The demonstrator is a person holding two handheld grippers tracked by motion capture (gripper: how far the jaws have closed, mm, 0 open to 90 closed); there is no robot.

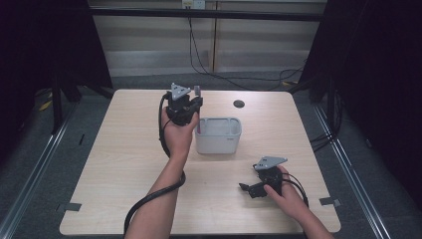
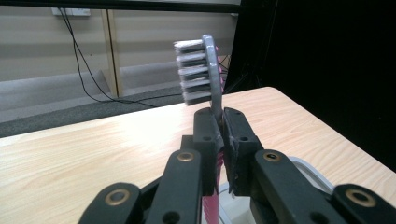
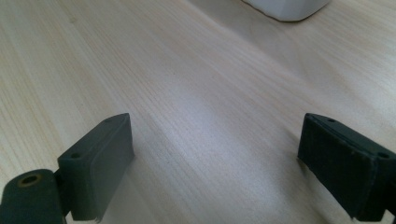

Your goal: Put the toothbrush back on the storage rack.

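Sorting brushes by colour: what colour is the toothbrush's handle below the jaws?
Pink, below a grey head; the toothbrush shows best in the left gripper view.

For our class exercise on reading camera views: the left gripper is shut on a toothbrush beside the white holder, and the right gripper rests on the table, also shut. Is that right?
Not quite. The right gripper is open, not shut: the right gripper view shows its jaws wide apart over bare table. The rest holds: the left gripper is shut on the toothbrush beside the white holder.

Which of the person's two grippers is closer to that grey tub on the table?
Left. The left gripper holds a toothbrush right over the grey tub; the right gripper rests apart, nearer the person.
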